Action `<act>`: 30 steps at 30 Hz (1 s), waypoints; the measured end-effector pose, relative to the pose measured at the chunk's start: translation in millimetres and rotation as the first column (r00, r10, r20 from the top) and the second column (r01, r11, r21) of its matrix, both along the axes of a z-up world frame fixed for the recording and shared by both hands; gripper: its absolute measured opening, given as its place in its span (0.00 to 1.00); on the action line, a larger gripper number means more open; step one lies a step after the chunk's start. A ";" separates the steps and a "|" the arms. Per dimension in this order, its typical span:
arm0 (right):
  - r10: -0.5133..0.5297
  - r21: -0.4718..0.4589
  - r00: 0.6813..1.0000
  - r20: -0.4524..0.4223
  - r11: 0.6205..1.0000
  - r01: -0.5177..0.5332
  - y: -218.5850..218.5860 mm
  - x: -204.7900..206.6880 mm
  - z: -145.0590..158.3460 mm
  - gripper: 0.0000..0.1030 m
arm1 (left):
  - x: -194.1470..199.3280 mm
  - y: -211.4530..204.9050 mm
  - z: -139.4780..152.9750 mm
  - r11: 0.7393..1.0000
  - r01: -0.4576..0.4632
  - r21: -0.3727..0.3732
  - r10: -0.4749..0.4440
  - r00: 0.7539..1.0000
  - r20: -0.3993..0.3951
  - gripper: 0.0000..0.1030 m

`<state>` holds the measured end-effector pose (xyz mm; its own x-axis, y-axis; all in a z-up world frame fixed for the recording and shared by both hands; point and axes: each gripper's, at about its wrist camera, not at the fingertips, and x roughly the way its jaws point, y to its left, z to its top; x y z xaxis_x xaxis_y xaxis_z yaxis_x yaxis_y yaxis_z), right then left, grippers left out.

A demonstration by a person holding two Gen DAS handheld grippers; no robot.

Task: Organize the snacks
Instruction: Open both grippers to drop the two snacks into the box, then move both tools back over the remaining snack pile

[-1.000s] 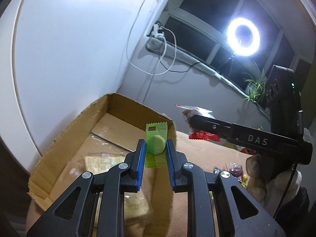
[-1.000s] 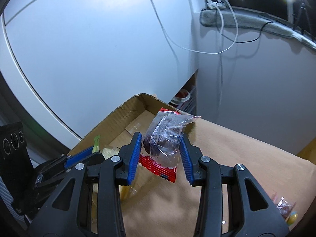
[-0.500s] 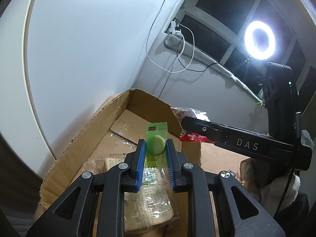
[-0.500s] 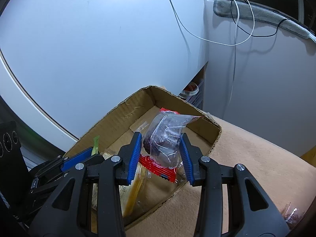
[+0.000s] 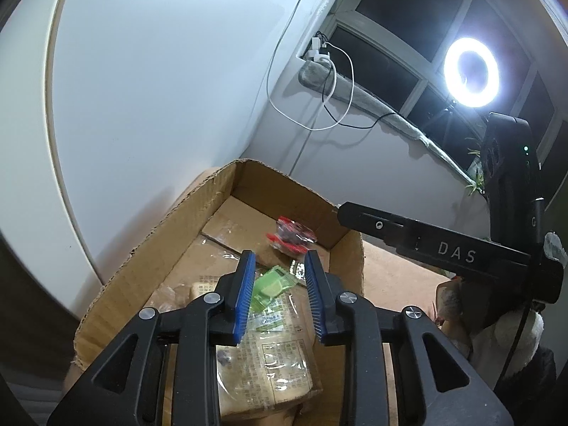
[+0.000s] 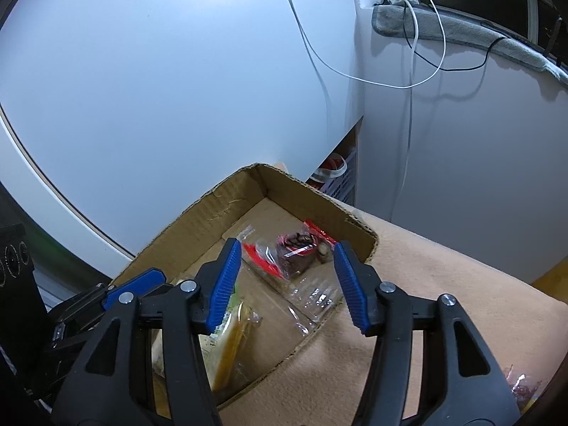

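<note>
Both snacks dropped into cardboard box (image 5: pixel 170 234); grippers opening.

A lit ring light (image 5: pixel 471 67) glows before a dark window (image 5: pixel 401 7). White cables (image 6: pixel 422 35) loop down the pale wall (image 6: pixel 159 71) from a plug adapter (image 5: pixel 317 51) at the sill, beside a grey cloth roll (image 6: pixel 461 35). A small green plant (image 5: pixel 475 181) sits on the sill. A tan cloth (image 6: pixel 443 301) covers the surface.

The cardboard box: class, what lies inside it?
In the cardboard box: a green snack packet, a red-and-clear packet and clear-wrapped packs. The fingers cover the rest.
</note>
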<state>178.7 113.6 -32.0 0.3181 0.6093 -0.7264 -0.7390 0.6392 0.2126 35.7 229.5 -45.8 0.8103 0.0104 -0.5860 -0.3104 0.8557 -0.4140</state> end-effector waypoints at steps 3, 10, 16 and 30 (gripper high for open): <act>-0.004 0.004 1.000 -0.001 1.000 0.004 -4.9 -0.3 2.5 0.55 | -0.3 -1.8 1.6 1.000 0.006 0.005 -0.006 1.000 0.007 0.26; -0.003 0.008 1.000 0.022 1.000 0.003 -21.8 -9.5 14.8 0.55 | -4.4 -11.8 12.0 1.000 0.030 0.010 -0.030 0.999 0.040 0.26; -0.006 0.019 0.998 0.057 1.000 0.005 -53.2 -26.1 30.6 0.55 | -3.1 -31.5 17.0 0.996 0.087 0.016 -0.088 0.994 0.058 0.26; -0.115 0.040 0.991 0.075 0.993 0.112 -184.4 -44.4 36.8 0.55 | 9.5 -83.3 14.9 0.972 0.234 0.031 -0.236 0.971 0.046 0.26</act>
<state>134.3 -70.8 4.8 0.4406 0.5912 -0.6755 -0.6773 0.7128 0.1821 45.2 146.2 -30.9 0.8194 -0.1697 -0.5475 -0.0792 0.9124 -0.4015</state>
